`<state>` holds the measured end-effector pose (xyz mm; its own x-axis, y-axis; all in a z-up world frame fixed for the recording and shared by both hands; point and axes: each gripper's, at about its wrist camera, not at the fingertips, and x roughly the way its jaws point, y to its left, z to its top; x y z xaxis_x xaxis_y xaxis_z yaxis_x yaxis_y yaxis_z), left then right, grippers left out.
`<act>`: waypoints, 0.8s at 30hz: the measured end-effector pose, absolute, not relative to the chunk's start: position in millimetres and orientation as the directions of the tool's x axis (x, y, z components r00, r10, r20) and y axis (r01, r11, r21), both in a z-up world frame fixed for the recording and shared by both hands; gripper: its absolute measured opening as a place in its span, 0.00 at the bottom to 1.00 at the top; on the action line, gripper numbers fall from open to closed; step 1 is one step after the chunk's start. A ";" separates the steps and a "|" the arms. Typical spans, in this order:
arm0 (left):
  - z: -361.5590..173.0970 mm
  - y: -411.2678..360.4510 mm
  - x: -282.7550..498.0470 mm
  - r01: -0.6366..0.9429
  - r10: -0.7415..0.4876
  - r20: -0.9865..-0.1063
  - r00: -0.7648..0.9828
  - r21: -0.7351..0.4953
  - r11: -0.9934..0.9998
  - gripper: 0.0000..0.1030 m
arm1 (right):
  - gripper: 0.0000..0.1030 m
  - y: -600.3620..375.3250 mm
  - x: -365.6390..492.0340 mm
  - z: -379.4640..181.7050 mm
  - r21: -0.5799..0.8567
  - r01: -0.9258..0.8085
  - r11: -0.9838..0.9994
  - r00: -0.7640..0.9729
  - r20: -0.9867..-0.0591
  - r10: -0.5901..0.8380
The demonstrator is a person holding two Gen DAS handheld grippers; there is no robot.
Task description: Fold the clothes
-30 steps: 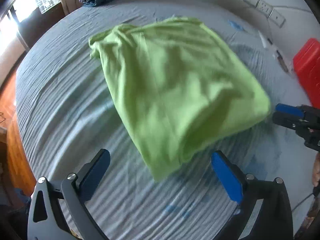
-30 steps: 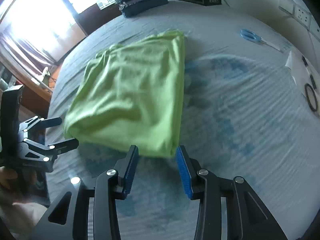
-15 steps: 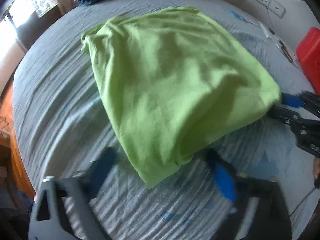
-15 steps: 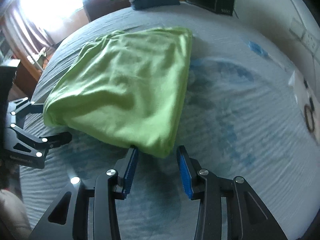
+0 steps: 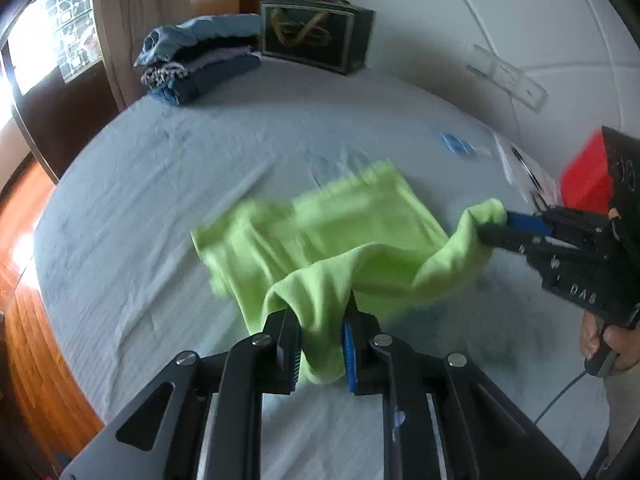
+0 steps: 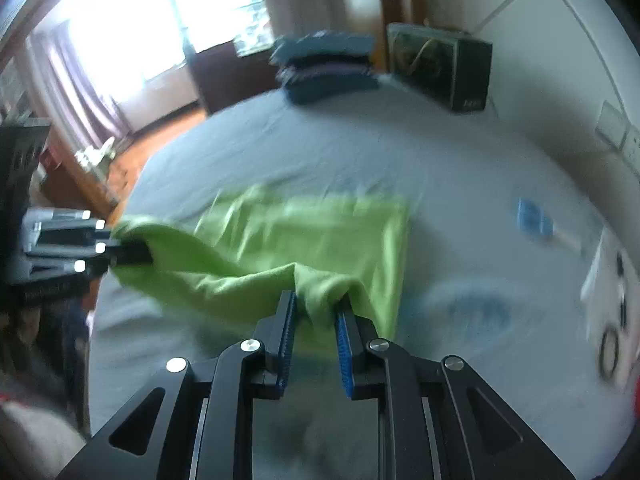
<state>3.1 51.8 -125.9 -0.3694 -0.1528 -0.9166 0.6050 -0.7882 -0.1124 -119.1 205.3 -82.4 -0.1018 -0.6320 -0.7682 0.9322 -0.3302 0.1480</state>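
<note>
Left gripper (image 5: 320, 340) is clamped on a bunched corner of the green shirt (image 5: 360, 232); right gripper (image 6: 316, 328) pinches the other near corner. Near edge is raised off the bed (image 5: 160, 184) between them, far part lies on the sheet. Both views blurred.

On the bed (image 5: 168, 184) the garment (image 5: 340, 224) lies near the middle, its near edge lifted between the left gripper (image 5: 320, 344) at the front and the right gripper (image 5: 496, 228) at its right corner. Behind it, at the far edge of the bed, a stack of folded clothes (image 5: 196, 60) sits to the left of a box (image 5: 316, 40). Scissors (image 5: 456, 144) lie on the bed to the right of the garment, well apart from it, and a case (image 5: 584, 176) stands further right behind the right gripper.
</note>
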 end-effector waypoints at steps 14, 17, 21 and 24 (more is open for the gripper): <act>-114.7 -56.0 -25.9 0.684 -0.152 -0.900 -0.408 -0.191 -0.704 0.80 | 0.37 115.2 -222.4 -121.5 0.238 0.795 -0.558 -0.116 -0.843 -0.525; -122.0 -36.2 -10.9 0.703 -0.158 -0.901 -0.403 -0.195 -0.684 0.80 | 0.37 138.6 -206.3 -124.0 0.252 0.792 -0.556 -0.099 -0.846 -0.524; -135.0 -1.7 -1.6 0.710 -0.178 -0.898 -0.402 -0.183 -0.680 0.64 | 0.38 158.7 -186.7 -130.2 0.225 0.795 -0.564 -0.108 -0.862 -0.495; -143.9 7.1 -4.6 0.691 -0.146 -0.905 -0.398 -0.191 -0.697 0.41 | 0.38 168.5 -181.8 -134.9 0.258 0.785 -0.564 -0.084 -0.857 -0.508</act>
